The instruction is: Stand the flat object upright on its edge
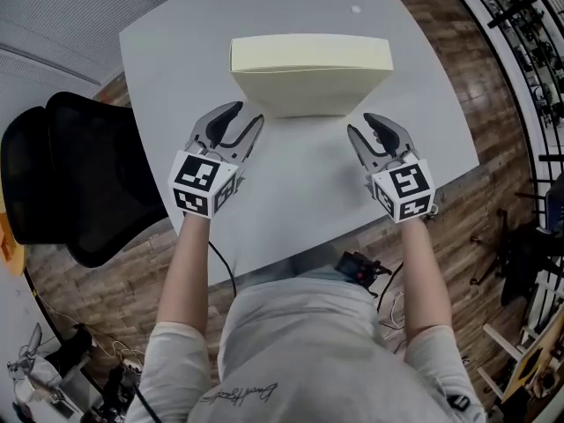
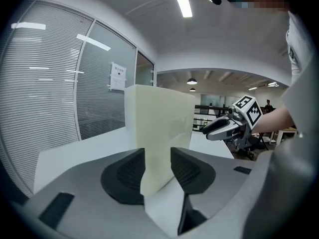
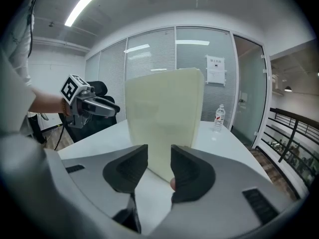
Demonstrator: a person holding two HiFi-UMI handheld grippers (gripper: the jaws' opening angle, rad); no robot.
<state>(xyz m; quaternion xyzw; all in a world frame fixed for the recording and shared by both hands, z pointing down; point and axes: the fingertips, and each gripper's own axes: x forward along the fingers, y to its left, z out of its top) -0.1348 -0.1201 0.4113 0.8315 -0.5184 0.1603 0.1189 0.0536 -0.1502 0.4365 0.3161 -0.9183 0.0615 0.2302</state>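
Observation:
A pale cream slab (image 1: 308, 91) stands upright on its long edge at the middle of the grey table (image 1: 291, 205), its broad face toward me. My left gripper (image 1: 250, 113) sits just before the slab's lower left corner, jaws apart, pads not pressing it. My right gripper (image 1: 359, 123) mirrors it at the lower right corner, also open. In the left gripper view the slab (image 2: 157, 128) rises beyond the gap of the left gripper (image 2: 158, 168), with the right gripper (image 2: 234, 126) behind. In the right gripper view the slab (image 3: 164, 118) stands past the right gripper (image 3: 159, 166).
A black office chair (image 1: 70, 174) stands off the table's left side. A water bottle (image 3: 218, 117) is on the far part of the table. Wood floor surrounds the table; glass walls with blinds lie beyond.

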